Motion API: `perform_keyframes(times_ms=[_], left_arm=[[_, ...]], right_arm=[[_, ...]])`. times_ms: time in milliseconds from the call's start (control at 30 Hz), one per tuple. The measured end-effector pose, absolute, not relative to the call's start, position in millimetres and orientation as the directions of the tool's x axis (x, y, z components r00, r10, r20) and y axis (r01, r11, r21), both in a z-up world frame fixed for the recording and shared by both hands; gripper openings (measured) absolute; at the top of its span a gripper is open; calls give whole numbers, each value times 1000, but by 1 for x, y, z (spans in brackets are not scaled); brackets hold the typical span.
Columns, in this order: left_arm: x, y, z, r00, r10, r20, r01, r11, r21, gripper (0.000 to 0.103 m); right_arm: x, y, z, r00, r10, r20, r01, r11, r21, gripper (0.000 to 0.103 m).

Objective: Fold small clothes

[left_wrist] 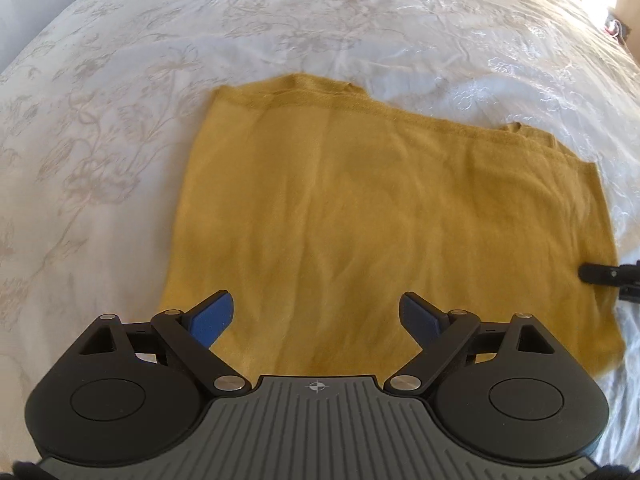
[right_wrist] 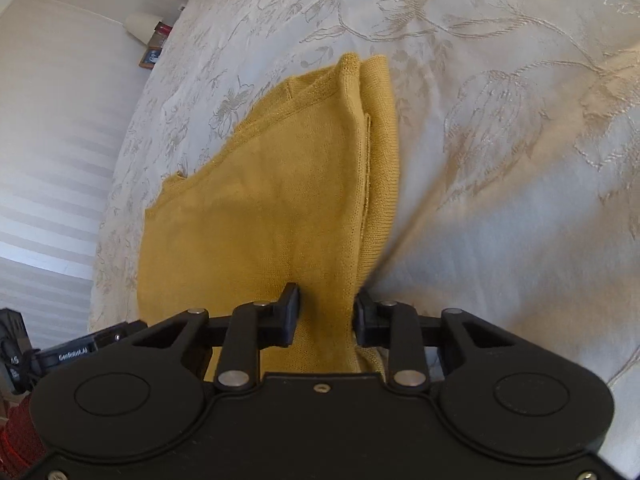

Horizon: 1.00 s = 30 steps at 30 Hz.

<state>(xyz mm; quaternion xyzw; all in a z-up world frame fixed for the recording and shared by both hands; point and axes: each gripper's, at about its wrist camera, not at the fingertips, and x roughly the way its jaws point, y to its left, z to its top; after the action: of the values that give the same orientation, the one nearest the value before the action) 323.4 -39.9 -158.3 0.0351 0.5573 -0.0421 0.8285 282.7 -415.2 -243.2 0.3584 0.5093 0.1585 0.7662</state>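
Right wrist view: right gripper [right_wrist: 326, 314] jaws apparently pinched on yellow garment [right_wrist: 260, 216] (left gripper [left_wrist: 316, 314] jaws wide, empty).

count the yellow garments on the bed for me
1: a mustard yellow garment lying on the white bedspread, its near edge between the right gripper's fingers. Others may lie outside both views.

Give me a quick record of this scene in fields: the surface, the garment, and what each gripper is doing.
surface: white bedspread with a pale floral pattern
garment: mustard knit top, partly folded, lying flat
left gripper: jaws wide open above the garment's near edge, nothing between the blue pads
right gripper: jaws closed on a bunched edge of the garment
fold state: layered edges visible at the far side, fold not finished
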Motion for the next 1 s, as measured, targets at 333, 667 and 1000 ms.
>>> perform_keyframes(times_ms=[333,667,1000], left_arm=[[316,5,-145,414,-52,-909,72,997,-25,91],[314,52,-142,425,-125,-896,88,991,-97,91],[323,123,-141,420,-126,-899,85,991,-99,91]], right_arm=[[291,-366,-166,488,569,-662,47,740,670,21],[318,-273,-124,474,591,-653,-26,750,661,20],[344,-170,-136,414,603,-682,-53,764,644,20]])
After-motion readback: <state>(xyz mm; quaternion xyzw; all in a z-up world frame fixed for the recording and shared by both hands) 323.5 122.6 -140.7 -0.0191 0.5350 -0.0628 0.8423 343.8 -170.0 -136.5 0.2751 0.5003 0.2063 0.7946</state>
